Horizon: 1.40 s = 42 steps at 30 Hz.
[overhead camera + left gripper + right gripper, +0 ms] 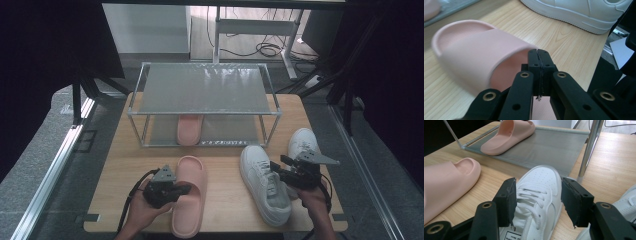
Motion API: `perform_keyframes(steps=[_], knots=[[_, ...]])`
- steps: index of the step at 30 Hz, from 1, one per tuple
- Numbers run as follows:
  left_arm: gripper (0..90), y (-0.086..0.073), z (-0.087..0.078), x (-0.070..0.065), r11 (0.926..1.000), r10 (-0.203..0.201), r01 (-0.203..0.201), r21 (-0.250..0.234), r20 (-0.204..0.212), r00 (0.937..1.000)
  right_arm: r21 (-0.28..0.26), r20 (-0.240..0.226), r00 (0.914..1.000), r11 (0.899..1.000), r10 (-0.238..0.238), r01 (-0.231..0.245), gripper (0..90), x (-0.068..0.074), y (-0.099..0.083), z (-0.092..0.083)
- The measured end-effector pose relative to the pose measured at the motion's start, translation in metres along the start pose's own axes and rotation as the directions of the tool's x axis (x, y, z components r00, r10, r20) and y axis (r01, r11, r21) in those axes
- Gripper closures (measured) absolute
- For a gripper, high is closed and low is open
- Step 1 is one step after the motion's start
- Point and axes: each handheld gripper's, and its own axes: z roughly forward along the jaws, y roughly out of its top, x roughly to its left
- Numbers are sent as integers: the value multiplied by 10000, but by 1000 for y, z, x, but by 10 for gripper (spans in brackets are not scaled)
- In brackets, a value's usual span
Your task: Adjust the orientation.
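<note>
A pink slipper (190,200) lies on the wooden table (220,200) at the front left, toe toward the rack. My left gripper (187,189) is at its left side over the strap, jaws pressed together; in the left gripper view the left gripper (539,53) has its tips at the strap edge of the slipper (474,55), with nothing visible between the pads. A white sneaker (264,185) lies at the front right. My right gripper (539,195) is open, hovering over the laces of the sneaker (541,182) with a jaw on either side, not touching.
A metal two-shelf rack (205,90) stands at the back of the table, with a second pink slipper (189,129) on its lower shelf. Another white sneaker (302,142) lies right of my right gripper (276,169), near the table's right edge.
</note>
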Motion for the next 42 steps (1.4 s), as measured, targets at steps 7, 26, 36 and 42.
perform_keyframes(steps=[7, 26, 36, 42], knots=[[899, -7, 4, 6, 9995, -225, 232, 212, -340, 9992, -61, 3, 10000, 10000, 62, -62, 469, -1, -1, -1], [897, -20, -16, 42, 9959, -692, 741, 517, -897, 9936, -150, 79, 10000, 9999, 47, -46, 469, -2, 1, -5], [887, -20, -21, 64, 9915, -831, 954, 887, -1338, 9875, -139, 95, 9999, 9999, 38, -37, 468, -2, 1, -4], [886, -19, -20, 68, 9917, -932, 1047, 750, -1429, 9853, -116, 81, 10000, 9999, 17, -16, 469, -2, 1, -3]])
